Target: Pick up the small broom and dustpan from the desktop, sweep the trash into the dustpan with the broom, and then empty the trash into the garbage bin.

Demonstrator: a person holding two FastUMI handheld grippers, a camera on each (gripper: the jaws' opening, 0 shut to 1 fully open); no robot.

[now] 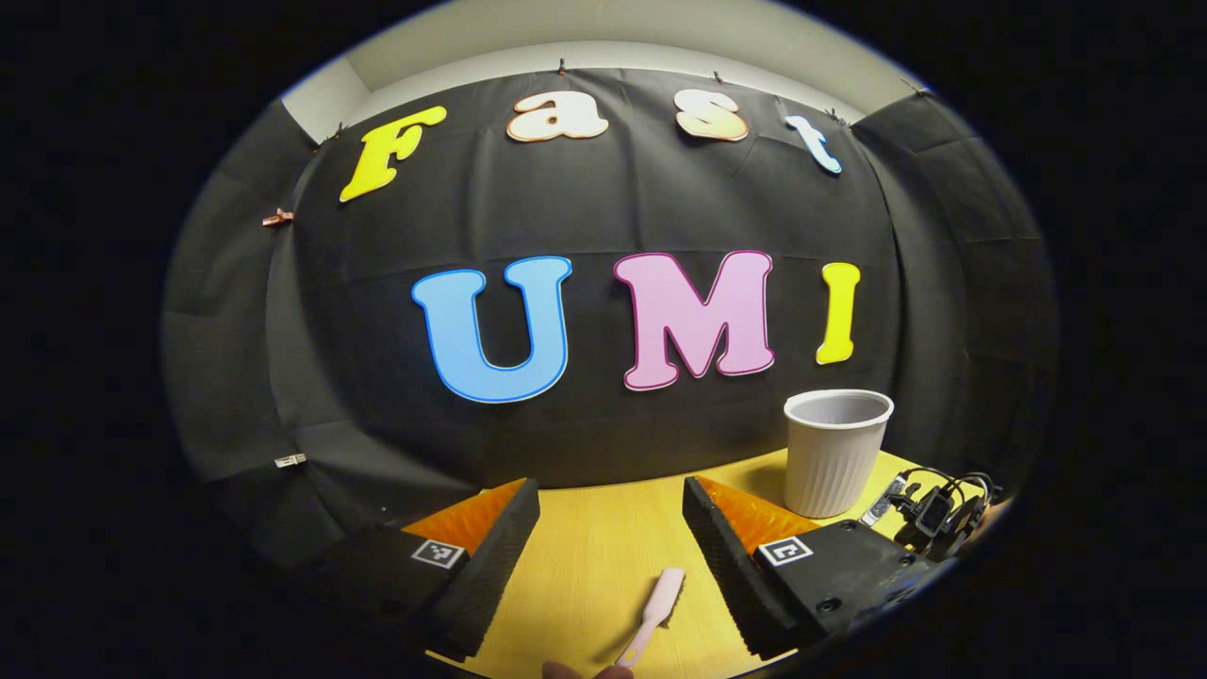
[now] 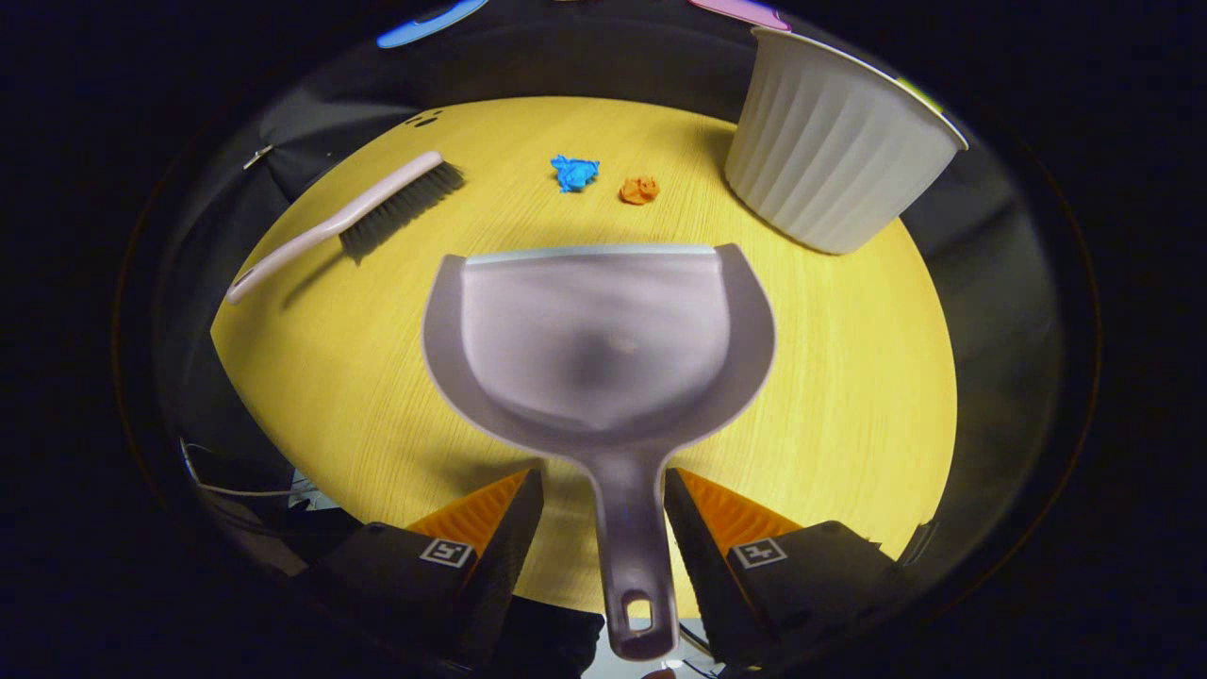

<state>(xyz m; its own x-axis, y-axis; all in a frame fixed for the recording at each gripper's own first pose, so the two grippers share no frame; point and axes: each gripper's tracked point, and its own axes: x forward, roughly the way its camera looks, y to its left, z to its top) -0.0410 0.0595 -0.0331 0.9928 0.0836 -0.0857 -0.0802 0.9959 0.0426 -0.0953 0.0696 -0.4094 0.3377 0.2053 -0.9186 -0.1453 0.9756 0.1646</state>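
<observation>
While both grippers (image 1: 611, 542) (image 2: 603, 528) gape, the dustpan (image 2: 599, 335) handle lies between the right one's parted fingers, tabletop (image 2: 849, 377) bare around.

Bright overhead light, soft shadows, blurred close dustpan (image 2: 603, 339), strong fisheye edge bending.

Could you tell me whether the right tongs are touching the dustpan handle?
Apart. The right gripper view shows the right tongs open astride the dustpan handle, with yellow desktop visible on either side.
</observation>
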